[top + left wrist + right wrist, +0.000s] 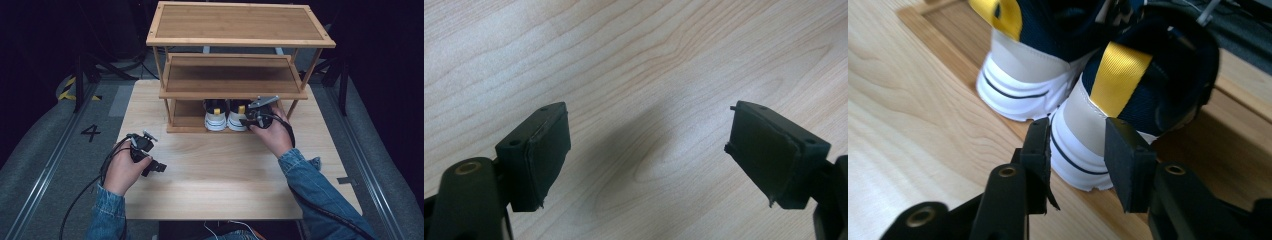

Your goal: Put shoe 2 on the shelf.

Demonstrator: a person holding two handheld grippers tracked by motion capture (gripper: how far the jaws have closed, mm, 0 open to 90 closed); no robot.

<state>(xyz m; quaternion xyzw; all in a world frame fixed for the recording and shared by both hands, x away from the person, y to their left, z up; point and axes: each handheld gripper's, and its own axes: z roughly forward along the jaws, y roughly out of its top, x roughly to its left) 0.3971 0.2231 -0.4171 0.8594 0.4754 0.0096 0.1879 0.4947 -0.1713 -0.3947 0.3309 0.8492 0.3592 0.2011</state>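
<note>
1. a pair of sneakers sits heel-out on the bottom tier of a wooden shoe rack [240, 42] at the far side of the table [225, 180]; the right shoe [1128, 95] stands just right of the left shoe [1033, 65], sides touching or nearly so.
2. the right gripper [1078, 150] is at the right shoe's heel, jaws partly open on either side of the white heel counter below the yellow pull tab [1120, 75]; whether the pads press on it i cannot tell, it looks loose.
3. the left gripper [649, 150] rests over bare table at the near left, jaws wide apart and holding nothing.
4. handling, as a judgement: the shoe looks light, with a padded, soft collar that would squash, and a firmer heel counter and rubber sole.
5. the best hold is probably the stiff heel back or collar rim; the smooth white sole edge could slip.
</note>
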